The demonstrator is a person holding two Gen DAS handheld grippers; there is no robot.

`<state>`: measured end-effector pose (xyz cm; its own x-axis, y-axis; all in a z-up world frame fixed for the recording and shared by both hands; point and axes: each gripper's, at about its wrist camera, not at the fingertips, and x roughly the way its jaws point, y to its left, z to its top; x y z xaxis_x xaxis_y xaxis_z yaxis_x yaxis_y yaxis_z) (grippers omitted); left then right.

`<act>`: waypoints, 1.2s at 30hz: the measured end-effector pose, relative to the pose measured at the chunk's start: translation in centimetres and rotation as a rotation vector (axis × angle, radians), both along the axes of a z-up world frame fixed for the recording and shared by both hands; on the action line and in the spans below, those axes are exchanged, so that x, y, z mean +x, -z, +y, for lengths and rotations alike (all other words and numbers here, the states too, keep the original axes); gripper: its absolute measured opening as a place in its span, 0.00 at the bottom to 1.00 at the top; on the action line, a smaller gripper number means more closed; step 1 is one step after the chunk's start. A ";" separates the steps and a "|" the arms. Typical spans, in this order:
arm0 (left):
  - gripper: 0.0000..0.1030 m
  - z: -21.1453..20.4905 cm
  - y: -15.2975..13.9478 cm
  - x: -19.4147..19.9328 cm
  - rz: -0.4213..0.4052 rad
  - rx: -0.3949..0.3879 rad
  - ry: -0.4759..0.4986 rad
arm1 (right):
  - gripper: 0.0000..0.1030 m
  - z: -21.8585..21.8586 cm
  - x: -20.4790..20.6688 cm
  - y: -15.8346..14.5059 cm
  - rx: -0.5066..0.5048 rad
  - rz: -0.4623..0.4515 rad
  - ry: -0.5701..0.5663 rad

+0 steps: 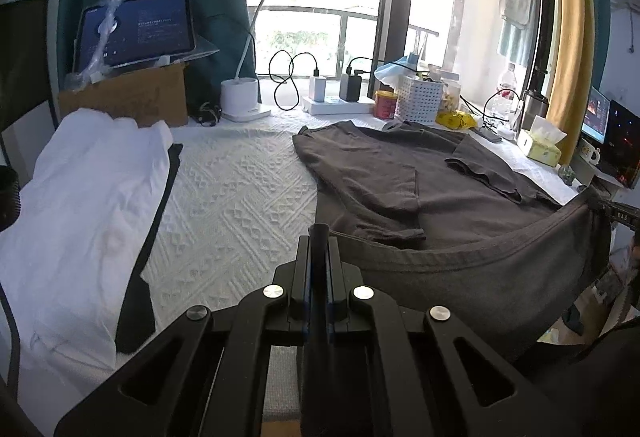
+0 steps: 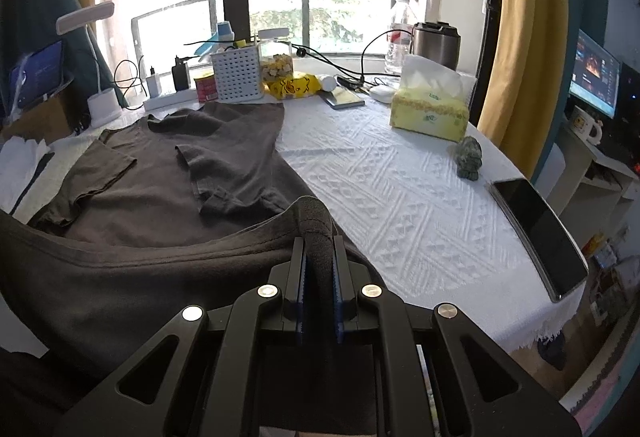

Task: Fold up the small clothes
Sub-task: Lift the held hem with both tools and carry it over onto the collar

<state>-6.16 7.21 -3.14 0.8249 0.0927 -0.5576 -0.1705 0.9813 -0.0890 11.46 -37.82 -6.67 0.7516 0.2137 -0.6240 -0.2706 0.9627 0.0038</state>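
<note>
A dark grey T-shirt (image 1: 432, 177) lies on the white textured tablecloth (image 1: 240, 197), both sleeves folded inward over its body. Its bottom hem is lifted off the table and stretched between the two grippers. My left gripper (image 1: 319, 233) is shut on the hem's left corner. My right gripper (image 2: 319, 237) is shut on the hem's right corner, where the cloth bunches between the fingers; it also shows at the right edge of the left wrist view (image 1: 616, 215). The shirt also shows in the right wrist view (image 2: 172, 173).
Folded white clothes (image 1: 80, 221) lie at the left. Along the window stand a tablet (image 1: 136, 29), desk lamp (image 1: 240, 97), power strip with chargers (image 1: 340, 101), white basket (image 2: 238, 75) and tissue box (image 2: 430, 113). A small green figurine (image 2: 469, 159) and phone (image 2: 538, 233) lie at the right.
</note>
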 end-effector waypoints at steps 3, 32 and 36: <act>0.04 0.1 -0.5 0.4 -0.006 0.008 -0.003 | 0.12 0.1 0.5 -0.3 0.001 -0.004 -0.003; 0.04 0.9 -4.7 5.8 -0.061 0.093 -0.056 | 0.12 2.1 7.8 -4.2 0.034 -0.057 -0.039; 0.04 1.3 -4.9 6.9 -0.055 0.094 -0.068 | 0.12 2.6 9.1 -4.5 0.038 -0.058 -0.051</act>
